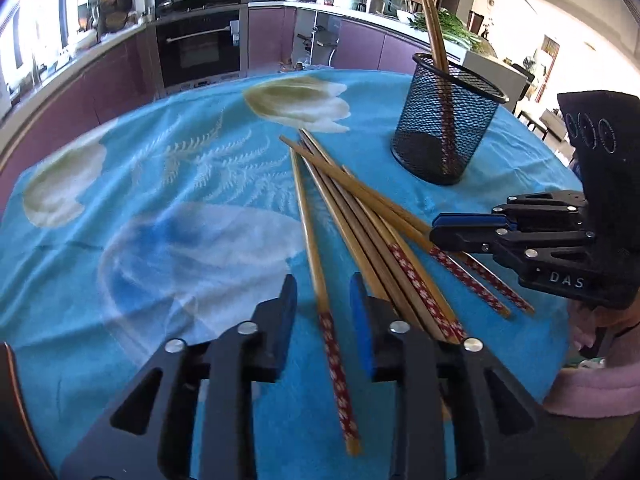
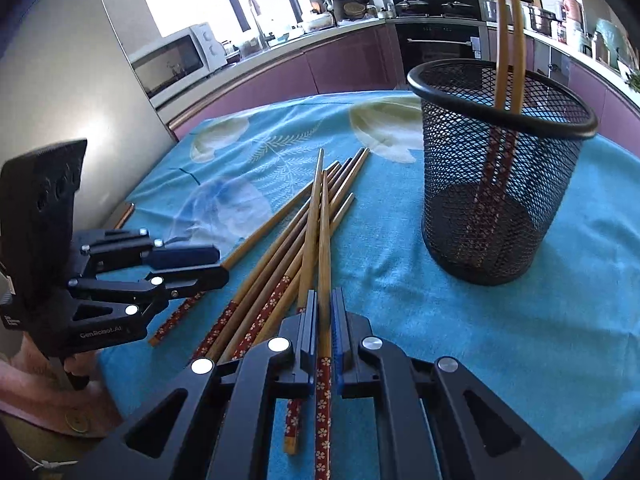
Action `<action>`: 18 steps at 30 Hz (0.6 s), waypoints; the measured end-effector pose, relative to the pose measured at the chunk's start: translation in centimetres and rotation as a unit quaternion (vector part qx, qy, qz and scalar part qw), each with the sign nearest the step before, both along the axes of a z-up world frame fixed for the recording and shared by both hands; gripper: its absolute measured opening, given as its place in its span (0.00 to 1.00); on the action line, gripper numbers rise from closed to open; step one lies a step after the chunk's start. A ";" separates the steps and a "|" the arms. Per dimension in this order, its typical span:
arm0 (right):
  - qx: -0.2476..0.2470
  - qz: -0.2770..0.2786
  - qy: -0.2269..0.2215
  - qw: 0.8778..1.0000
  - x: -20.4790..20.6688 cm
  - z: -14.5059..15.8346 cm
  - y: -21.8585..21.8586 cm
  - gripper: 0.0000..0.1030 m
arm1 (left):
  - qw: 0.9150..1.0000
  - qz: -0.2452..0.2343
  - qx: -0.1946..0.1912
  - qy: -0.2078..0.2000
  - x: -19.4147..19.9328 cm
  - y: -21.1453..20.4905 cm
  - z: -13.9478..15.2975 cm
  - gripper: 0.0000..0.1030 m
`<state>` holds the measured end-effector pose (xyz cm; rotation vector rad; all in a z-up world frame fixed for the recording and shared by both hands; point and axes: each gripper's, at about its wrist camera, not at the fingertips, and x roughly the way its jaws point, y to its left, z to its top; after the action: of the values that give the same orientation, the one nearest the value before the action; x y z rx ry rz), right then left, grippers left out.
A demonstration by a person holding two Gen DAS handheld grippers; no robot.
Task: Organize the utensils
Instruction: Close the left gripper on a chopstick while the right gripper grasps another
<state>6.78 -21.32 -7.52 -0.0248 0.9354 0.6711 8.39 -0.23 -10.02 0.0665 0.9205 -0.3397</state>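
The right gripper [image 2: 324, 312] is pinched onto one chopstick [image 2: 323, 248] near its red patterned end, the stick running straight ahead between the pads toward twelve o'clock. The left gripper [image 1: 323, 312] stands partly open astride a separate chopstick [image 1: 316, 264], pads clear of it. Just beyond, the loose pile of chopsticks [image 2: 280, 248] fans across the blue tablecloth [image 2: 400, 320]. Farther off, at about one o'clock from the right gripper, the mesh holder [image 2: 500, 184] stands upright with two chopsticks already in it, nearer the right hand.

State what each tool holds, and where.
Right tool: one chopstick, gripped just above its red patterned end. Left tool: open around a chopstick, holding nothing.
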 end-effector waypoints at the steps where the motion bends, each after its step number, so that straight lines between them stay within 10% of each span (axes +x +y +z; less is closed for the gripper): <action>1: -0.003 -0.001 0.000 1.000 0.2 -0.1 0.1 0.08 | 1.000 -0.004 0.004 0.004 0.5 -0.1 -0.1 0.29; 18: -0.001 -0.019 -0.013 1.000 2.8 0.1 0.4 0.06 | 1.000 0.017 0.016 0.005 5.4 -1.6 0.1 0.08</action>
<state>9.55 -20.92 -7.42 -0.0187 0.9089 0.6338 13.82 -1.83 -9.89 0.0775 0.9365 -0.2941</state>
